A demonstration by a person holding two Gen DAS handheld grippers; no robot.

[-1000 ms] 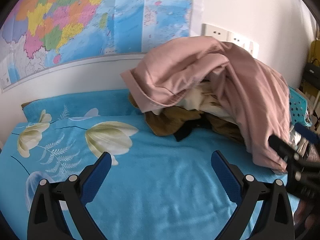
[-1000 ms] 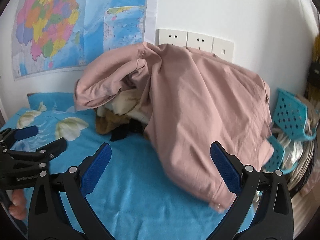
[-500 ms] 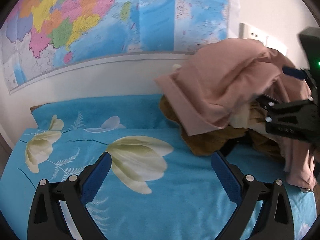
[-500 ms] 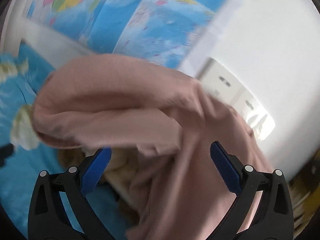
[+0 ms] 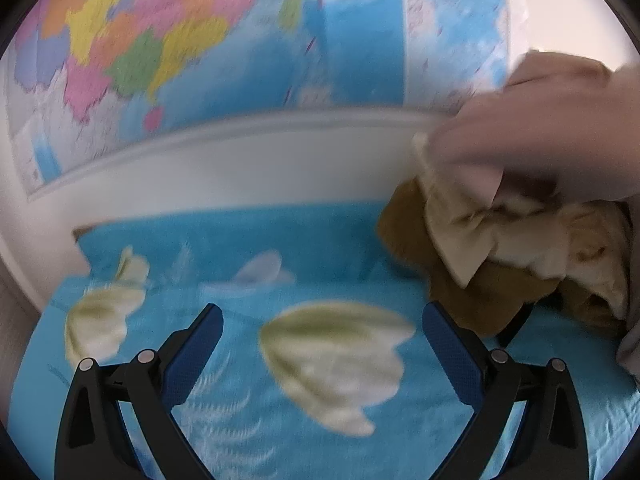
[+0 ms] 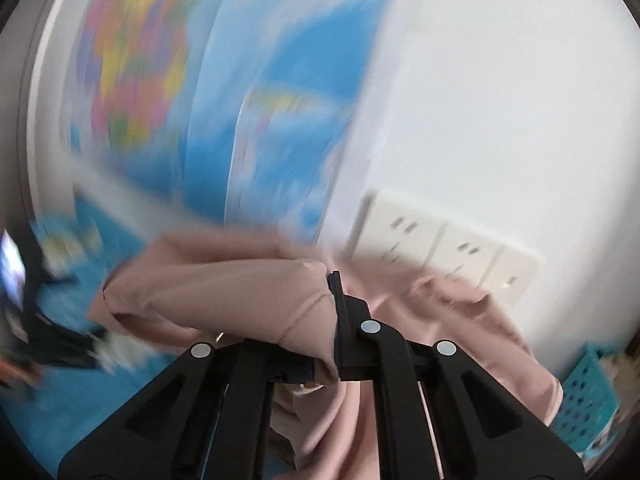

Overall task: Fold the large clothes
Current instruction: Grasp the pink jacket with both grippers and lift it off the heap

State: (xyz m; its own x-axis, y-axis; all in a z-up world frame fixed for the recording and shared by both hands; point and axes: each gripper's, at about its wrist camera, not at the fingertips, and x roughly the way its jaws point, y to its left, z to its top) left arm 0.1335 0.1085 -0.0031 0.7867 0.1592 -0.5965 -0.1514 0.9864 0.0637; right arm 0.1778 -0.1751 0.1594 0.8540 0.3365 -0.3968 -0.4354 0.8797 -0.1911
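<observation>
So a second back both grippers were just hanging wide open in front of the clothes heap, nothing in them. Now the right gripper (image 6: 334,312) is clamping down on the pink garment (image 6: 224,292); its jaws are pinched together with a fat fold of the pink cloth bunching out at about 10 o'clock from the tips, and the rest of it is draping down past 5 o'clock under the gripper body. It's also sitting higher against the wall than before, with the wall sockets (image 6: 444,248) now showing at 2 o'clock and the wall map (image 6: 208,92) smearing across the top left.

The left gripper (image 5: 322,340) is hanging open and empty over the blue flowered bedsheet (image 5: 304,236), fingers spread wide, and it's looking further left along the bed than a second ago, with one big pale flower right between the fingers. From there the pink garment is being lifted at 2 o'clock, well clear of that gripper, blurry, uncovering a cream garment (image 5: 500,236) and a brown garment (image 5: 492,300) underneath at about 3 o'clock.
</observation>
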